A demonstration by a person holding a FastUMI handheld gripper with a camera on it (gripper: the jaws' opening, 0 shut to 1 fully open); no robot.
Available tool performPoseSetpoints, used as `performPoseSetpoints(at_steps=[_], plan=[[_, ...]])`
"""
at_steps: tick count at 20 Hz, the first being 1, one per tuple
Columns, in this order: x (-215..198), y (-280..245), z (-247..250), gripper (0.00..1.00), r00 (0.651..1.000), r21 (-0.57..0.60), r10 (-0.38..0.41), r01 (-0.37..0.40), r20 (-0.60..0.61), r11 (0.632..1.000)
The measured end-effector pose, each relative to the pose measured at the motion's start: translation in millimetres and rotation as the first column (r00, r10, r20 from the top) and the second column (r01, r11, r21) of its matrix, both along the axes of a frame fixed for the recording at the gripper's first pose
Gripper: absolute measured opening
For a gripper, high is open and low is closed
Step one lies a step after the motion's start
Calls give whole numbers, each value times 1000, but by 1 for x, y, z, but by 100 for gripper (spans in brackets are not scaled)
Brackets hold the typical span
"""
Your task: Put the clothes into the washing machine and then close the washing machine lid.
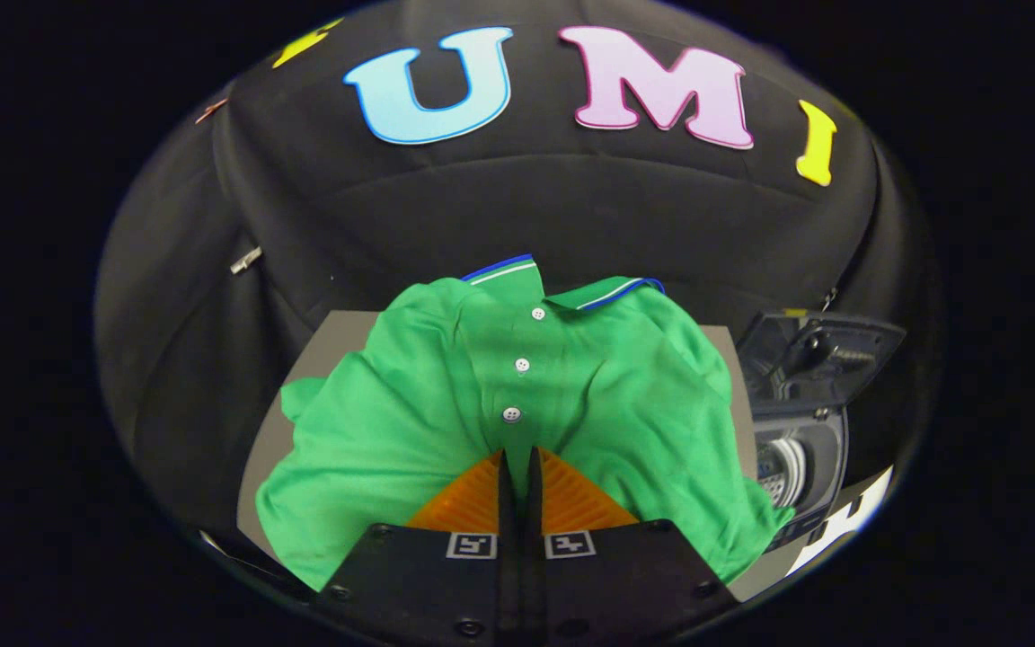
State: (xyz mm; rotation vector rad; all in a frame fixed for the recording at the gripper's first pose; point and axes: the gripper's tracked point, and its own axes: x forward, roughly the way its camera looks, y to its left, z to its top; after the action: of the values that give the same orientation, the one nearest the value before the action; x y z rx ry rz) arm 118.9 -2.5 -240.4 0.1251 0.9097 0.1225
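Note:
A green polo shirt [446, 404] with white buttons and a blue-and-white trimmed collar hangs bunched just ahead of my fingers, over the grey table [338, 337]. My gripper [517, 460] is shut on the shirt, with a thin fold of green cloth pinched between the two fingertips below the lowest button. To the right of the shirt stands a small dark washing machine [805, 449]; its lid [827, 355] is raised and the drum opening [782, 472] shows beneath it.
The grey table top is small; its edges show at the left and back of the shirt. The black booth cloth rises close behind the table. A strip of white surface [845, 526] lies by the machine's front right.

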Motion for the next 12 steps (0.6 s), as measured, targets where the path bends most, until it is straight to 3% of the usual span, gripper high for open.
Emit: performPoseSetpoints(at_steps=[2, 6, 12], plan=[[1, 1, 0, 5, 999, -38, 37, -36, 19, 999], [-3, 10, 14, 5, 974, -185, 195, -172, 116, 968], [-10, 9, 26, 5, 979, -103, 170, -159, 116, 982]])
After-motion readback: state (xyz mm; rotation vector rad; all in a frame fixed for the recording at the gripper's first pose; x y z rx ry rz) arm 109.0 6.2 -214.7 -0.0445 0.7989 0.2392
